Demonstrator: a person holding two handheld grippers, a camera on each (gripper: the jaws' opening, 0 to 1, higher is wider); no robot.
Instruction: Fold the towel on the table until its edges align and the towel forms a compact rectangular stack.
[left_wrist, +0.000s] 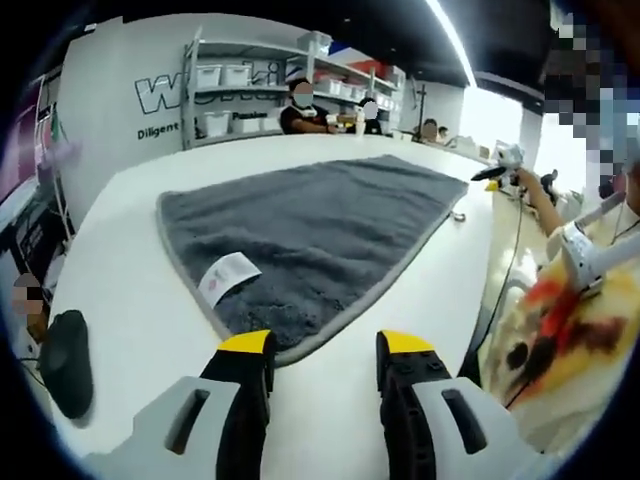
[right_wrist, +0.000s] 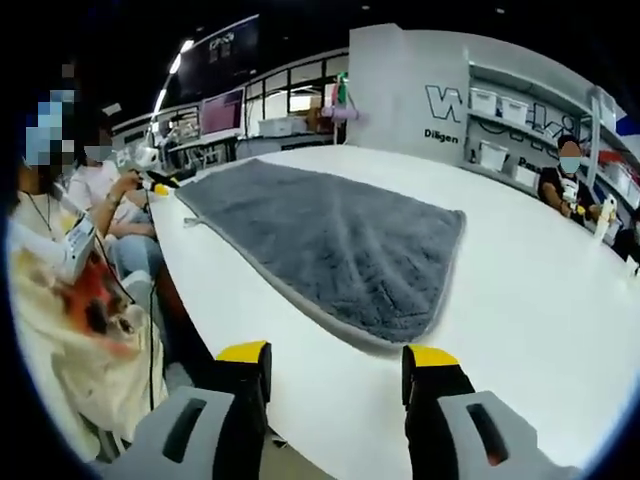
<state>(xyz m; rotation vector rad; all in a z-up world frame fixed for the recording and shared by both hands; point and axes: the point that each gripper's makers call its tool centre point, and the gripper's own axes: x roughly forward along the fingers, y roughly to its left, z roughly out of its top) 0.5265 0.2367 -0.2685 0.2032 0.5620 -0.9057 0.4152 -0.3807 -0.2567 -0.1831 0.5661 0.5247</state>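
Note:
A grey towel (left_wrist: 320, 225) lies spread flat on the white table (left_wrist: 130, 290), with a white care label (left_wrist: 228, 276) turned up near its near corner. My left gripper (left_wrist: 325, 350) hovers open just short of that corner, nothing between its yellow-tipped fingers (left_wrist: 247, 343). In the right gripper view the same towel (right_wrist: 330, 240) stretches away across the table (right_wrist: 520, 290). My right gripper (right_wrist: 338, 356) stands open above the table edge, a little short of the towel's near hem.
A dark mouse-like object (left_wrist: 65, 362) lies at the table's left edge. A person (right_wrist: 75, 290) sits close along the table's side, and another person (left_wrist: 305, 110) sits at the far end. Shelves with white bins (left_wrist: 225, 95) line the back wall.

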